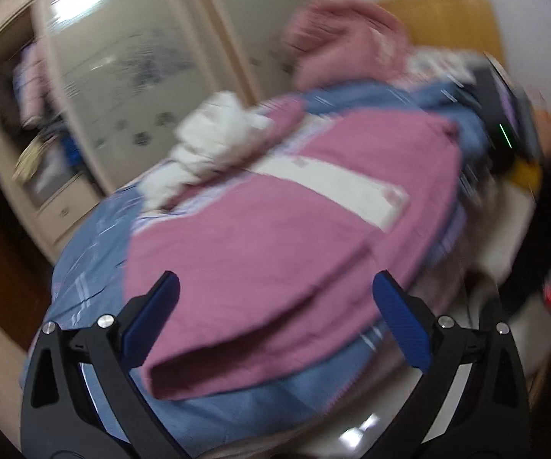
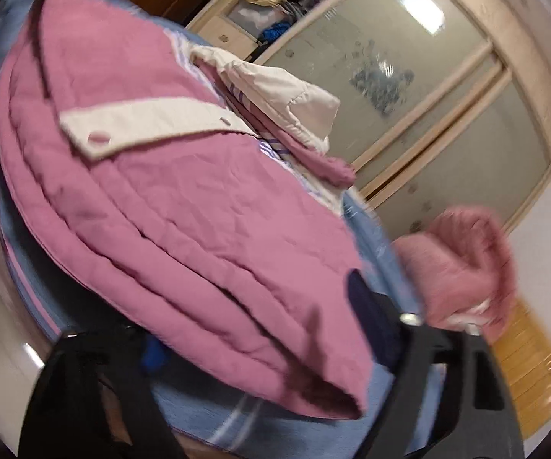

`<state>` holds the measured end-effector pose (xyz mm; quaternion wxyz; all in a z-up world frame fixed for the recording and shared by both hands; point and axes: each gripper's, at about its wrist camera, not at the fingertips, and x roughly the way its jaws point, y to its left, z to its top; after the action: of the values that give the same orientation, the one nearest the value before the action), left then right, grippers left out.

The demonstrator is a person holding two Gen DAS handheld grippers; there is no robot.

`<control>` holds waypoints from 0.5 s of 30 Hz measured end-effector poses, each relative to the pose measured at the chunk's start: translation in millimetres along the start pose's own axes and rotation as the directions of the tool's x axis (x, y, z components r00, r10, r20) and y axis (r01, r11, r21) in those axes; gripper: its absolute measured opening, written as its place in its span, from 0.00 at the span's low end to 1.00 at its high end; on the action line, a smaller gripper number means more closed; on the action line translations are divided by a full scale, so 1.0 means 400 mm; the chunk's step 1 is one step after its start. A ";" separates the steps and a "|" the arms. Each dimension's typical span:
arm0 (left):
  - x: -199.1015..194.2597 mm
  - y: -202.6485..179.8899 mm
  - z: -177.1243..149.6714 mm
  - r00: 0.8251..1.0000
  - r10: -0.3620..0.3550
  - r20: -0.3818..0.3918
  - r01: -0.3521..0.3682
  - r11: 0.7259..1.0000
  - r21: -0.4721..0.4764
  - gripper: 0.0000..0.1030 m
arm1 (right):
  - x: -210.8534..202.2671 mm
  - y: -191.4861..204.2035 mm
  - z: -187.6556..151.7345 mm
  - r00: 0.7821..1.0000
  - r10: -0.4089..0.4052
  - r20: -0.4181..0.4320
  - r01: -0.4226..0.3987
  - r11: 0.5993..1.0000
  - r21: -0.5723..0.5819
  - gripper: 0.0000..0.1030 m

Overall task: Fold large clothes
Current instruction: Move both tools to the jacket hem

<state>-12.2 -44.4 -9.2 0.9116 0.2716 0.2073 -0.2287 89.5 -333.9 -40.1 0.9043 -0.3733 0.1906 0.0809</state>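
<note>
A pink quilted jacket (image 1: pixel 275 229) with a white snap placket (image 1: pixel 332 183) lies folded on a blue bedsheet (image 1: pixel 84 267). My left gripper (image 1: pixel 275 306) is open, and the jacket's near folded edge lies between its blue pads without being pinched. My right gripper (image 1: pixel 504 130) shows blurred at the jacket's far side. In the right wrist view the jacket (image 2: pixel 160 191) drapes over my right gripper (image 2: pixel 260 329). Its thick folded edge fills the gap between the pads. One finger is mostly hidden under the fabric. The white lining (image 2: pixel 286 91) sticks out at the collar end.
A fuzzy pink garment (image 2: pixel 462 267) lies bunched on the bed beside the jacket, near the wooden headboard (image 2: pixel 524 363). A wardrobe with frosted sliding doors (image 2: pixel 428 95) stands close to the bed, one side open with clothes inside. Both views are motion-blurred.
</note>
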 end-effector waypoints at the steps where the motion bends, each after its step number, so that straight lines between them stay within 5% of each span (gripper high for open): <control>1: 0.009 -0.027 -0.009 1.000 -0.019 -0.022 0.020 0.998 0.053 0.98 | -0.001 -0.012 0.008 1.000 0.031 -0.003 -0.031 0.999 0.045 0.64; 3: 0.028 -0.064 -0.024 0.998 -0.028 -0.059 0.035 0.992 0.121 0.98 | -0.003 -0.035 0.024 0.998 0.067 -0.001 -0.066 0.990 0.121 0.63; 8: 0.096 -0.092 -0.056 0.985 0.101 -0.140 -0.070 0.976 0.206 0.98 | -0.013 -0.093 0.053 0.993 0.111 0.050 -0.121 0.949 0.290 0.63; 15: 0.145 -0.080 -0.041 0.961 0.259 -0.099 -0.230 0.943 0.240 0.98 | -0.026 -0.117 0.062 0.989 0.126 0.079 -0.146 0.919 0.366 0.63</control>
<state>13.6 -76.5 -63.6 0.8807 0.4114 0.2033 -0.1176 100.5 -349.4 10.4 0.9555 -0.1791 0.2034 0.1160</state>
